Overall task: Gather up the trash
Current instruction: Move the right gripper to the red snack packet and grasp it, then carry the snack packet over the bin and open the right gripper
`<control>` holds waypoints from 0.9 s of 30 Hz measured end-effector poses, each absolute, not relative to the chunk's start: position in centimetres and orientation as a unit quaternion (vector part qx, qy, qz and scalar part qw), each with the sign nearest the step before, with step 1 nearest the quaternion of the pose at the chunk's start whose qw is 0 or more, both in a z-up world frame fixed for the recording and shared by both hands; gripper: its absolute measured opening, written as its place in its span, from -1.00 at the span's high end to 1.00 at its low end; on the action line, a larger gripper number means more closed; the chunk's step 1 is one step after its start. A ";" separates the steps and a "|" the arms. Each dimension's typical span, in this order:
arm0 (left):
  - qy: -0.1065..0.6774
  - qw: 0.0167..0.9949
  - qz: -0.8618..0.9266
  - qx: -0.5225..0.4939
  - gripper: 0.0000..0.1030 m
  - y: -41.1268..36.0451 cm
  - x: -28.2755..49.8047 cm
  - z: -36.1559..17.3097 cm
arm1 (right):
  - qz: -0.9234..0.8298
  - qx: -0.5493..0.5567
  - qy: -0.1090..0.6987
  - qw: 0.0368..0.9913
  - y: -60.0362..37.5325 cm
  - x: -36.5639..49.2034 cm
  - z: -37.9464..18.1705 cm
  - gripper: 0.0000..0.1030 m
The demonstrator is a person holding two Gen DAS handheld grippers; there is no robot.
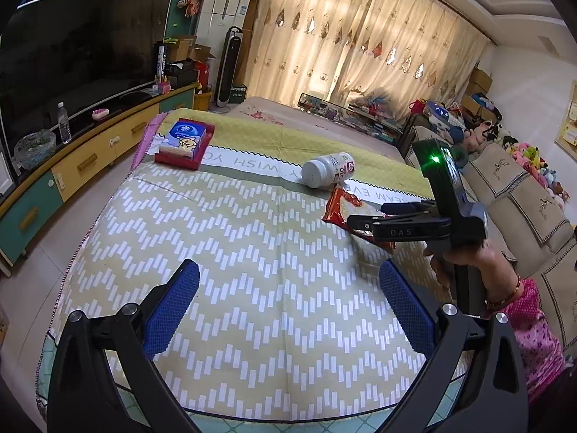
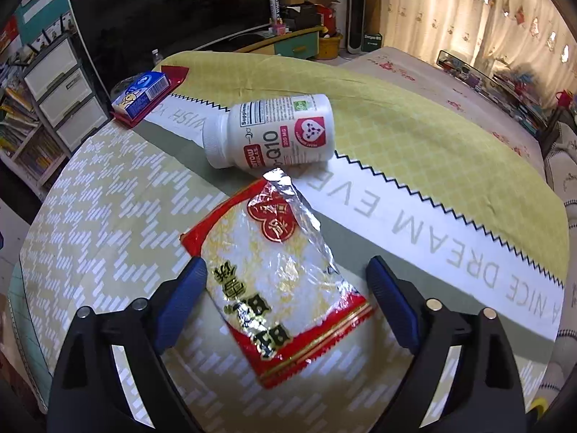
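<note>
A red and white snack wrapper lies flat on the patterned tablecloth. My right gripper is open above it, one blue pad on each side, with the left pad close to the wrapper's edge. Just beyond the wrapper, a white supplement bottle lies on its side. In the left wrist view the right gripper hangs over the wrapper, with the bottle behind it. My left gripper is open over bare cloth, nothing between its pads.
A blue tissue box sits in a red tray at the table's far left corner. A TV cabinet with a water bottle stands to the left. A sofa with plush toys runs along the right.
</note>
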State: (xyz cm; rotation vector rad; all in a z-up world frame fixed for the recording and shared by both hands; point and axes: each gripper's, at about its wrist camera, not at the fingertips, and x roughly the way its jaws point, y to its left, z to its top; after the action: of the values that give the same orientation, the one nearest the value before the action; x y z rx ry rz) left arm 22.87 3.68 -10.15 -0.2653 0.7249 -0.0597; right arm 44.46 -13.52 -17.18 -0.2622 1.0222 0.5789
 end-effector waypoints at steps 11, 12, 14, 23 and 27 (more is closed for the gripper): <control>0.359 0.923 -0.034 -0.130 -0.90 3.2 23.3 -10.7 | 0.285 -0.168 0.471 0.817 -11.9 42.5 -17.6 -0.72; 0.358 0.924 -0.034 -0.130 -0.91 3.2 23.2 -10.6 | 0.284 -0.168 0.471 0.818 -11.9 42.3 -17.6 -0.68; 0.357 0.925 -0.034 -0.130 -0.91 3.2 23.0 -10.5 | 0.281 -0.165 0.472 0.819 -12.1 42.1 -17.4 -0.52; 0.351 0.927 -0.037 -0.127 -0.91 2.8 21.9 -10.0 | 0.267 -0.151 0.478 0.823 -13.4 39.5 -16.7 -0.07; 0.350 0.927 -0.040 -0.126 -0.90 2.5 21.5 -9.8 | 0.259 -0.135 0.478 0.829 -14.9 37.4 -16.6 0.04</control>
State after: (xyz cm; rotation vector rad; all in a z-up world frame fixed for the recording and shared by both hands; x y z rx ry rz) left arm 21.48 2.48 -9.81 -0.2579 0.7171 -0.0823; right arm 37.44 -14.86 -16.63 -0.2856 1.0138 0.5491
